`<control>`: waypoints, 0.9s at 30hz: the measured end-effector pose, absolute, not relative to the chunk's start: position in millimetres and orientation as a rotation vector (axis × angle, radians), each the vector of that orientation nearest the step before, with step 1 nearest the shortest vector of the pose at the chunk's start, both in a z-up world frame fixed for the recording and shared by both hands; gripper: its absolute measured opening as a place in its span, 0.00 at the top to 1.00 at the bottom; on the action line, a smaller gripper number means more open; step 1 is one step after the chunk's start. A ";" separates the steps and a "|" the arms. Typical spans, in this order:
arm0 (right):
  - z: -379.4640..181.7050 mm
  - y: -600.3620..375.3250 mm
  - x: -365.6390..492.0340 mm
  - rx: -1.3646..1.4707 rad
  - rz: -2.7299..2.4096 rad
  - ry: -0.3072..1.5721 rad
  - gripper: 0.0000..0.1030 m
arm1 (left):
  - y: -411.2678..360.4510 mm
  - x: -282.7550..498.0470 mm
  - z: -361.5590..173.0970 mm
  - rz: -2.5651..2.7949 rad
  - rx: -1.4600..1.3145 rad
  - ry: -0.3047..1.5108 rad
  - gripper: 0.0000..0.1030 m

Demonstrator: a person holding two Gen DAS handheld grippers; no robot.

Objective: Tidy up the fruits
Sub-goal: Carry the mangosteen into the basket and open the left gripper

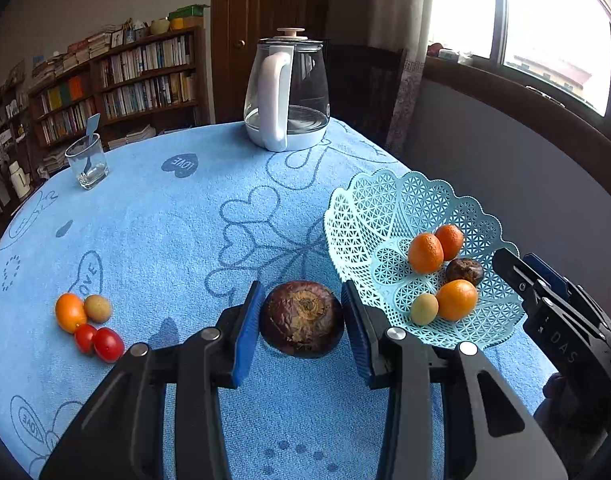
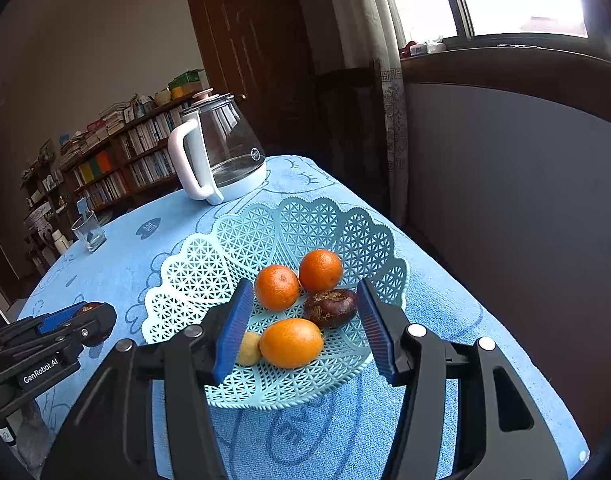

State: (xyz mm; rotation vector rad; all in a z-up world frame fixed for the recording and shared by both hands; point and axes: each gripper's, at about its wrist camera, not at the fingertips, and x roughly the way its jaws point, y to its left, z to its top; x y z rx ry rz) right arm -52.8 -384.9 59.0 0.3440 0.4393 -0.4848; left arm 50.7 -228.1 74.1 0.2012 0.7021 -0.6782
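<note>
A dark purple wrinkled fruit lies on the blue cloth between the fingers of my left gripper. The blue pads stand on either side of it with small gaps, so the gripper is open. A light blue lattice basket holds several fruits: oranges, a dark fruit and a small yellow-green one. My right gripper is open and empty, hovering over the basket's near side. It also shows in the left wrist view.
On the cloth at the left lie an orange fruit, a small yellow-green fruit and two red tomatoes. A glass kettle stands at the far edge. A drinking glass stands at the far left.
</note>
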 end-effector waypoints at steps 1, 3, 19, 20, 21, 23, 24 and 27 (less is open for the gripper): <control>58.4 -384.4 -52.7 0.341 -0.487 0.438 0.44 | -232.8 50.8 74.2 -0.688 0.201 0.704 0.61; 56.7 -385.3 -52.2 0.347 -0.484 0.441 0.42 | -241.9 50.8 74.1 -0.705 0.202 0.708 0.61; 50.9 -393.8 -53.7 0.384 -0.489 0.445 0.41 | -267.3 55.3 72.8 -0.694 0.220 0.707 0.38; 50.7 -393.5 -53.5 0.383 -0.489 0.445 0.41 | -266.1 55.7 72.5 -0.684 0.222 0.704 0.35; 50.8 -393.3 -53.6 0.382 -0.488 0.445 0.41 | -264.8 56.3 72.2 -0.674 0.225 0.702 0.35; 50.6 -392.8 -53.3 0.380 -0.489 0.445 0.41 | -261.8 57.6 72.2 -0.661 0.226 0.702 0.29; 50.6 -392.5 -53.3 0.380 -0.489 0.444 0.41 | -260.0 58.1 72.3 -0.655 0.224 0.702 0.27; 50.5 -391.7 -53.2 0.376 -0.489 0.443 0.41 | -253.4 59.2 73.7 -0.633 0.222 0.693 0.20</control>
